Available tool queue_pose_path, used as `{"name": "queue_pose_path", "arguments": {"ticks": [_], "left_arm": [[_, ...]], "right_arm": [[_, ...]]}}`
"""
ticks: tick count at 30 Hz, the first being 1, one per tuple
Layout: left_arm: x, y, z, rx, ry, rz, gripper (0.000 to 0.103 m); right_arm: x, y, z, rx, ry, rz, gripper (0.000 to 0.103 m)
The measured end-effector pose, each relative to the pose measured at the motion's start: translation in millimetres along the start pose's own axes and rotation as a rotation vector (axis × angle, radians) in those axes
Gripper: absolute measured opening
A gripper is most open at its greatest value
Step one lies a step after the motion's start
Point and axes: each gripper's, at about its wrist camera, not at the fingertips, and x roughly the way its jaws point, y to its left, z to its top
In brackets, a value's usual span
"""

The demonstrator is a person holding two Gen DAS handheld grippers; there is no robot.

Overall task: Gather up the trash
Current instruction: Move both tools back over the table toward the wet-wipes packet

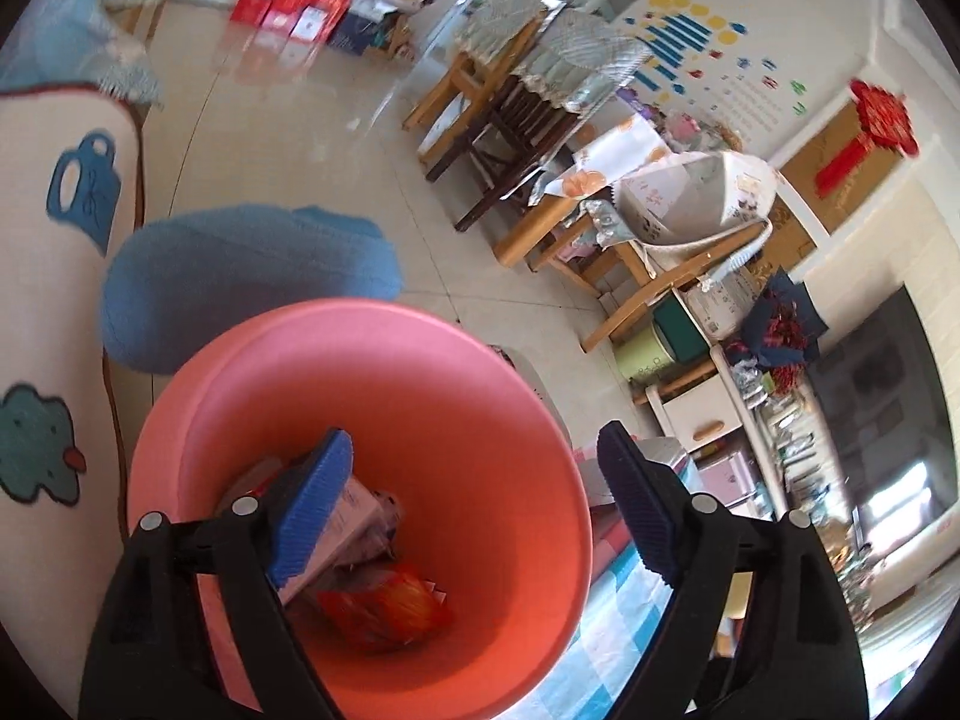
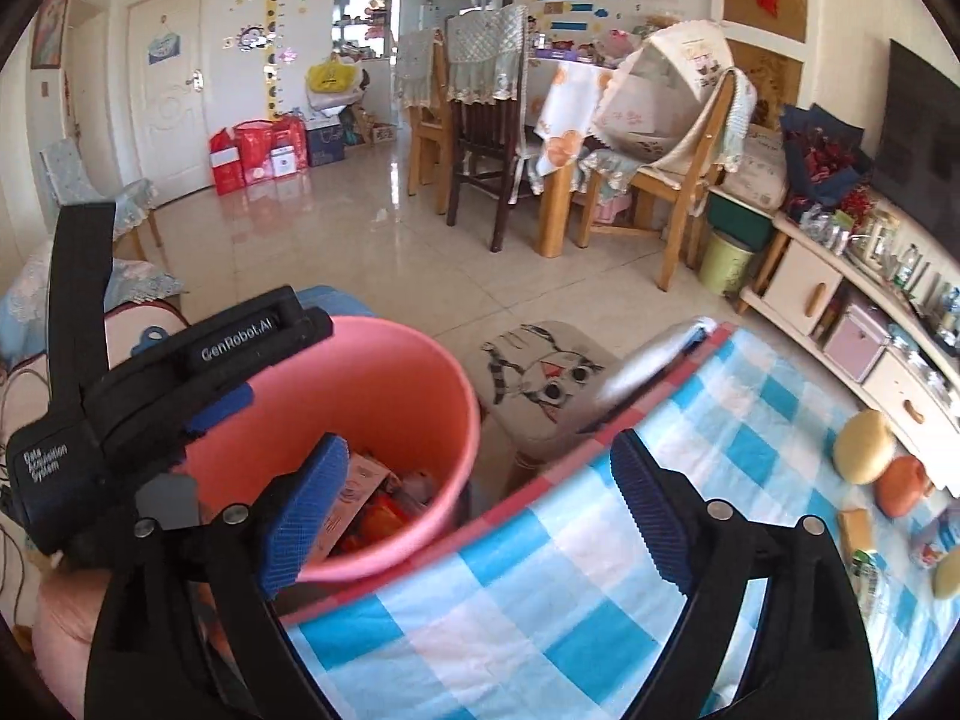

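Note:
A pink bin (image 1: 492,408) stands beside the table's edge. Inside it lie a pale carton (image 1: 351,516) and an orange wrapper (image 1: 384,606). My left gripper (image 1: 474,438) hangs over the bin's mouth, open, with nothing between its blue pads. In the right wrist view the same bin (image 2: 396,384) shows the carton (image 2: 360,480) and the orange wrapper (image 2: 384,519). My right gripper (image 2: 480,444) is open and empty, with one finger over the bin's near rim and the other over the checked tablecloth (image 2: 540,612). The left gripper (image 2: 219,414) reaches over the bin's left rim.
On the tablecloth at the right lie a yellowish round thing (image 2: 864,447), an orange one (image 2: 900,486) and small packets (image 2: 870,576). A stool with a cat cushion (image 2: 540,384) stands behind the bin. Beyond it stand dining chairs (image 2: 480,138) and a low cabinet (image 2: 804,288).

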Motion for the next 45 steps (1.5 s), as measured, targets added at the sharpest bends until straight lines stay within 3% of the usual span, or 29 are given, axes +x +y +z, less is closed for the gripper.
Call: {"name": "queue_pose_path", "arguments": {"ticks": [3, 10, 19, 35, 45], "left_arm": [[-2, -17, -5, 0.089, -0.029, -0.008, 0.090], [-13, -53, -27, 0.274, -0.091, -0.115, 0.096], [-11, -83, -57, 0.384, -0.032, -0.200, 0.098], [-10, -135, -118, 0.710, 0.054, -0.140, 0.098], [-9, -155, -147, 0.784, 0.114, -0.145, 0.098]], "right_arm": [[-14, -11, -12, 0.010, 0.016, -0.049, 0.089], [-40, -41, -39, 0.057, 0.043, -0.119, 0.090], [-79, -66, -70, 0.130, 0.028, -0.181, 0.091], [-127, -109, -100, 0.238, -0.046, -0.228, 0.091], [-150, -146, -124, 0.307, -0.056, -0.267, 0.091]]}}
